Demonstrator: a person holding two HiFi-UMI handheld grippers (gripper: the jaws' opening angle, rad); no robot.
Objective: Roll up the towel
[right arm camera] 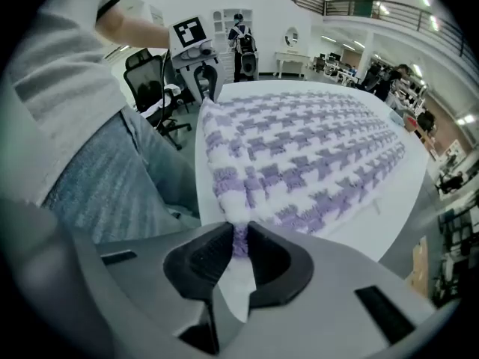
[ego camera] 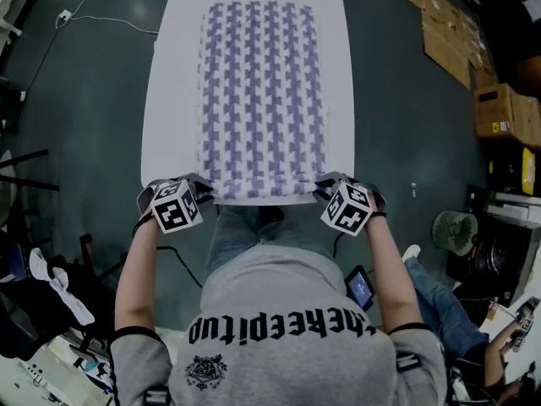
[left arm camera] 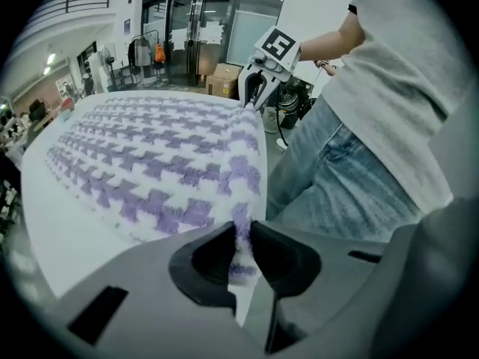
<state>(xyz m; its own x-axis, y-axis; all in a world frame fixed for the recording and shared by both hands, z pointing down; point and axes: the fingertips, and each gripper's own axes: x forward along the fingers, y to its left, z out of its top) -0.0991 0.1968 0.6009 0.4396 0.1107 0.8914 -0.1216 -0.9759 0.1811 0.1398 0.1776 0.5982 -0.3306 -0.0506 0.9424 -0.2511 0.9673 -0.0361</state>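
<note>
We stand at the near end of a long white bench point(ego camera: 165, 100). The towel point(ego camera: 262, 91) lies flat on it. Its long axis runs straight away from us, and its near edge sits at the bench's near rim. Our left tongs point(left arm camera: 241, 236) are clamped on its near left corner and our right tongs point(right arm camera: 239, 238) on its near right corner, both pinching cloth. Neither hand is nearer than the other. We judge the roll must travel toward the far end, where the towel's whole length lies unobstructed, with narrow white margins left and right.
</note>
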